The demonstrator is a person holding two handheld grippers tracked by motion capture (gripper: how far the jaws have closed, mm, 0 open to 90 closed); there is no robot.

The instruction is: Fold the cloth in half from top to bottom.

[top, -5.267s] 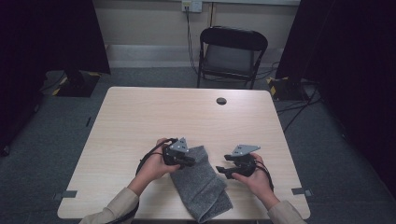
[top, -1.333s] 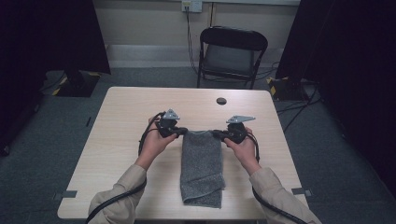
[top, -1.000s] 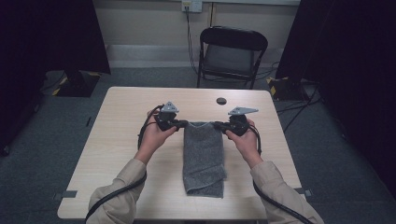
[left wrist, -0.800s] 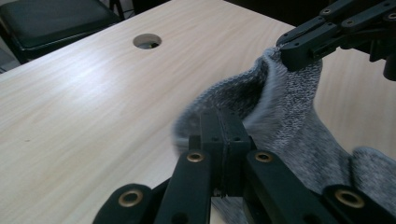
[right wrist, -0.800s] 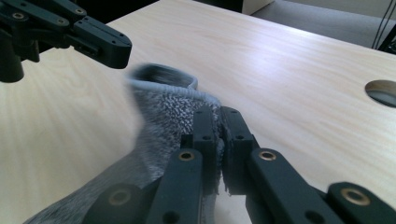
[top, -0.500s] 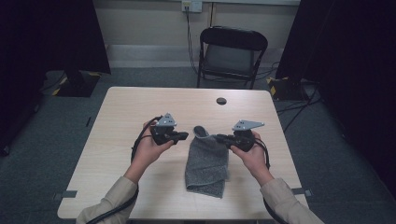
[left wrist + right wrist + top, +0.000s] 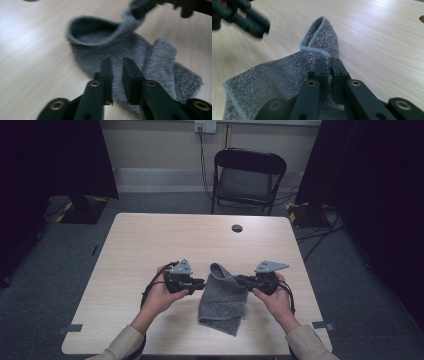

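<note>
Dim room, dark curtains either side, a black folding chair [image 7: 248, 177] beyond the far edge of a pale wood table [image 7: 150, 250] with a small round grommet [image 7: 237, 228] near its far side. On the near half, slightly right of centre, a grey towel [image 7: 223, 299] — partly folded, lying in a rumpled strip with its near end trailing toward the table's front edge and its far corner lifted into a loose loop. Right gripper [image 7: 242, 280] at the towel's right edge, jaws pinched together on the raised hem, cloth visibly caught between them in the right gripper view [image 7: 319, 47]. Left gripper [image 7: 201, 283] just beside the towel's left edge, jaws parted by a narrow gap with nothing between them; in the left gripper view the cloth [image 7: 150, 60] lying beyond and under the tips, not in them. Judging from this: folding in hand but not finished — one lengthwise fold seemingly made, layers showing at the near end, yet edges uneven and the far corner standing up instead of lying flat. Left to do, probably: a fresh hold on the left side, the lifted end carried over and laid down, then squared up. Some blur in the left gripper view, so fine contact there hard to judge.
</note>
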